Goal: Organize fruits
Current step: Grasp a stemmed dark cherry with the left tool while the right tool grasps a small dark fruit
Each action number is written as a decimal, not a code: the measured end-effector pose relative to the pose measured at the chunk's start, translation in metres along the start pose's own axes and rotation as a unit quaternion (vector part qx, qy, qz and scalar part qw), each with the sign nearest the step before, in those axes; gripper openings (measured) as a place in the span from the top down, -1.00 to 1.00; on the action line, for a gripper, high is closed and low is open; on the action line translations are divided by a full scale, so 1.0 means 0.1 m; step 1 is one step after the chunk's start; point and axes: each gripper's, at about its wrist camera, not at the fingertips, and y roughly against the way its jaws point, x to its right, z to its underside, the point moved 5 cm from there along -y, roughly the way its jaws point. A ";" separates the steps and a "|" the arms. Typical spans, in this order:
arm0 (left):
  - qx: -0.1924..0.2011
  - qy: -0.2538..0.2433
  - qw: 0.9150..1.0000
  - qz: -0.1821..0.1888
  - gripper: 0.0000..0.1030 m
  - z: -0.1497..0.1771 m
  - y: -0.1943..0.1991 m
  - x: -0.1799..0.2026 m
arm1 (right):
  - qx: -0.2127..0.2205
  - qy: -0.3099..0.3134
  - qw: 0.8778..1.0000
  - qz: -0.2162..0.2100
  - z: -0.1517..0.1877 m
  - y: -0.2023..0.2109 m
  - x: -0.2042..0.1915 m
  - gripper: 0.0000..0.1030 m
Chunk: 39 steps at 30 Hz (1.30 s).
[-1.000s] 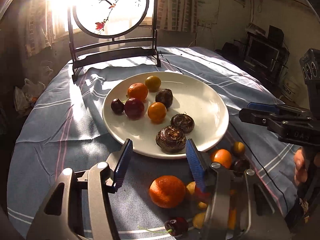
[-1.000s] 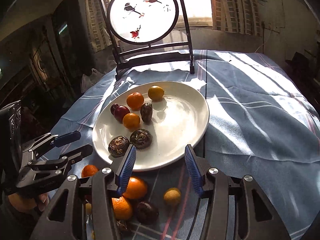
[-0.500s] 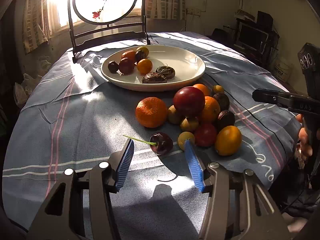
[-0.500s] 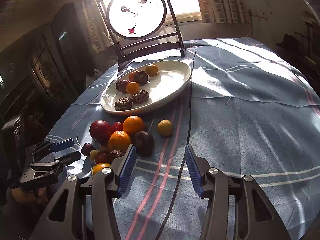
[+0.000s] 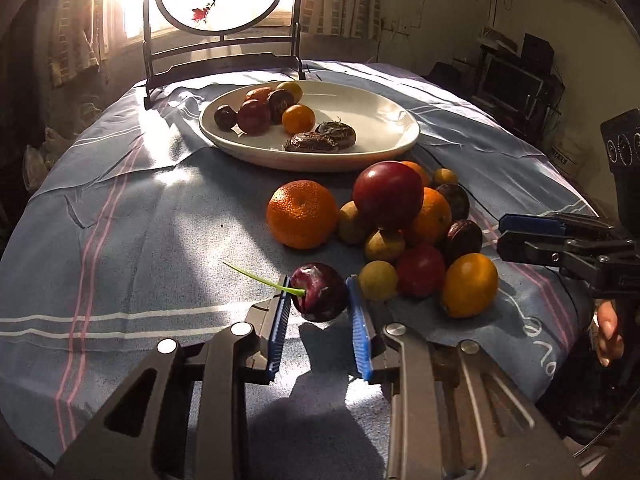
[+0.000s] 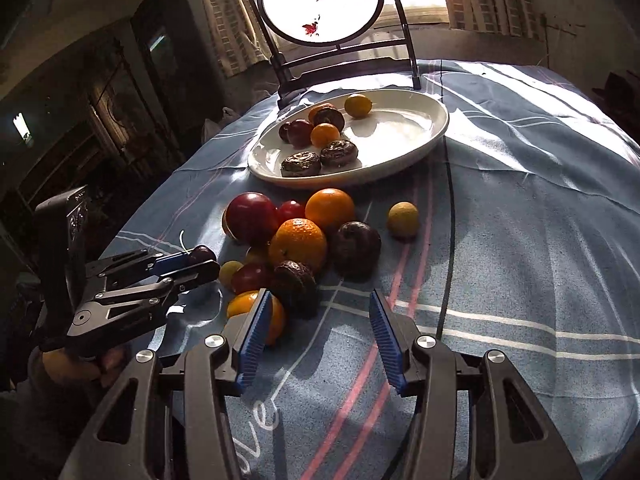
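Left gripper (image 5: 319,309) has just closed on cherry (image 5: 319,291); right gripper (image 6: 316,336) hangs open, empty.
Next, I judge: lift gently, carry to plate (image 5: 384,148).

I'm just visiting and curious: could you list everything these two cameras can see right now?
plate: one, white, far middle of table, holding several small fruits.
loose fruit pile: a dozen or so, orange, red, yellow and dark, on the cloth before the plate.
cherry: one, dark red with green stem, between the left gripper's fingers.
tablecloth: one, blue, striped.
round screen: one, white in dark frame, behind the plate.
left gripper: blue pads, just closed on the cherry.
right gripper: blue pads, open, nothing held.
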 end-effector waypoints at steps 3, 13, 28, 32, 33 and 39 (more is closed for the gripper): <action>0.018 -0.002 1.000 -0.003 0.47 -0.04 0.16 0.00 | -0.002 -0.004 1.000 -0.014 -0.04 -0.09 -0.06 0.09; 0.028 0.000 1.000 -0.002 0.47 -0.04 0.28 -0.02 | -0.035 -0.051 0.991 -0.121 -0.08 -0.24 -0.04 0.42; 0.028 0.004 1.000 0.000 0.47 -0.05 0.27 -0.02 | -0.002 -0.017 0.996 -0.084 -0.12 -0.08 -0.11 0.63; 0.038 0.003 0.999 -0.001 0.47 -0.11 0.33 -0.04 | 0.036 -0.008 0.998 -0.060 -0.26 0.19 -0.04 0.69; 0.041 0.002 0.999 -0.002 0.47 -0.15 0.34 -0.04 | 0.044 -0.007 0.998 -0.052 -0.31 0.24 0.00 0.71; 0.060 -0.012 0.998 -0.012 0.47 -0.48 0.34 -0.05 | 0.058 -0.002 0.998 -0.016 -0.66 0.29 0.18 0.82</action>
